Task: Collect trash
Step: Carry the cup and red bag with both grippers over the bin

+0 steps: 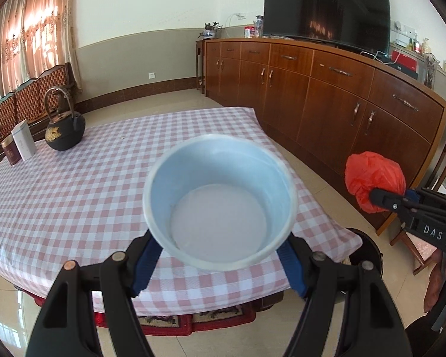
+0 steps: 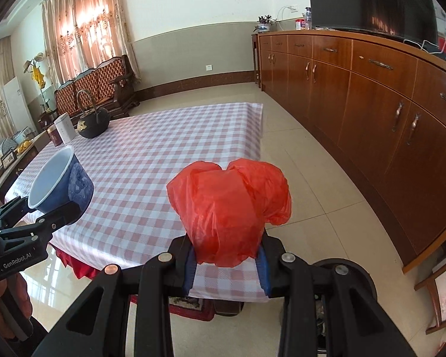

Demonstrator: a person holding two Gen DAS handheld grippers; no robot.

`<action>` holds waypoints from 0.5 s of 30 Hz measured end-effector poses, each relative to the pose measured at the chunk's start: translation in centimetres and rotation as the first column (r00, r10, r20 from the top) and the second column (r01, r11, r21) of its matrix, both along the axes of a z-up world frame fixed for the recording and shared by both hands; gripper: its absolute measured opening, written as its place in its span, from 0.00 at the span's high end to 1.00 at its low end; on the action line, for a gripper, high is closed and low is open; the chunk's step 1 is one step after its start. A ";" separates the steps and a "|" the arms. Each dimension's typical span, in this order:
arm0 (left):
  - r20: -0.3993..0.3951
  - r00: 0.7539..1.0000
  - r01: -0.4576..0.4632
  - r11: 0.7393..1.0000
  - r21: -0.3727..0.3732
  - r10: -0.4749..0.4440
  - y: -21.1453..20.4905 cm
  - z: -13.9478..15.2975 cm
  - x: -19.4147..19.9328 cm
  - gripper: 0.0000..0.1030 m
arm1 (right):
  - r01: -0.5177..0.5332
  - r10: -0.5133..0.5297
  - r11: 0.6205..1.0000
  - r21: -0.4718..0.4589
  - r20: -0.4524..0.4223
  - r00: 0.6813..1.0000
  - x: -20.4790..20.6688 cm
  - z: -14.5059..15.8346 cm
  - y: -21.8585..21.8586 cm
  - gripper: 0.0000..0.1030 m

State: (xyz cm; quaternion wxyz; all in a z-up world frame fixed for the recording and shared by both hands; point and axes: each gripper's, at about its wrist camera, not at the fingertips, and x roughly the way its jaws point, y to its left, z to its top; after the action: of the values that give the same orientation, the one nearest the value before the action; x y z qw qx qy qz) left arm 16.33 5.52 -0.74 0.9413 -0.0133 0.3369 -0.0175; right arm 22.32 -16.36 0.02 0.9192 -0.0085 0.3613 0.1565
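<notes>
Left gripper (image 1: 220,248): jaws set wide, blue pads clamped on the lower sides of a paper cup (image 1: 220,202), which is lifted above the table (image 1: 74,184); seen from the left wrist, the cup's mouth faces the camera, its inside white and empty. From the right wrist the same cup (image 2: 61,180) shows a blue patterned outer wall and is tilted, mouth up and to the left. Right gripper (image 2: 227,263): jaws set narrower, pads pressed on the bottom of a crumpled red plastic bag (image 2: 229,208), carried in the air over the near right corner of the table; the bag (image 1: 373,178) appears from the left wrist at the right, in front of the sideboard. Table: covered with a pink-and-white checked cloth. Far left corner of table: a black iron kettle (image 1: 64,132) with a hoop handle, upright; just beside it a white box (image 1: 23,144) and a dark red tin (image 1: 10,150), close together. Floor: pale glossy tiles; a red patterned rug (image 1: 169,321) under the table's near edge. At the table's near right corner: a round black bin (image 2: 345,270), only partly in view behind the gripper arms. Right wall: a long brown wooden sideboard (image 1: 327,89) with metal handles, bearing a dark television (image 1: 327,6) and a small potted plant (image 1: 211,29). Far left: curtains (image 1: 32,29) and a wooden bench with orange patterned backs (image 1: 35,95).
</notes>
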 end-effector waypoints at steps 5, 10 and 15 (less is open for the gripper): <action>0.013 0.997 0.071 0.997 -0.006 -0.070 -3.6 0.2 0.3 0.29 | 0.072 -0.072 0.997 -0.001 0.006 0.997 -1.2 0.4 -4.6 0.65; 0.013 0.990 0.139 0.990 -0.007 -0.139 -7.0 0.0 0.6 0.29 | 0.138 -0.138 0.990 -0.005 0.005 0.990 -2.2 0.4 -8.8 0.65; 0.008 0.981 0.195 0.981 -0.010 -0.195 -10.1 -0.2 0.9 0.29 | 0.195 -0.195 0.981 -0.014 0.005 0.981 -3.3 0.3 -12.5 0.65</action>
State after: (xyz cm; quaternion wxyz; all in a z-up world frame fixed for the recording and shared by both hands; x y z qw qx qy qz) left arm 17.20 -4.62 -0.97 0.9361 0.0148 0.3333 -0.1115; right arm 18.99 -28.83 0.27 0.9306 0.0198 0.3601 0.0632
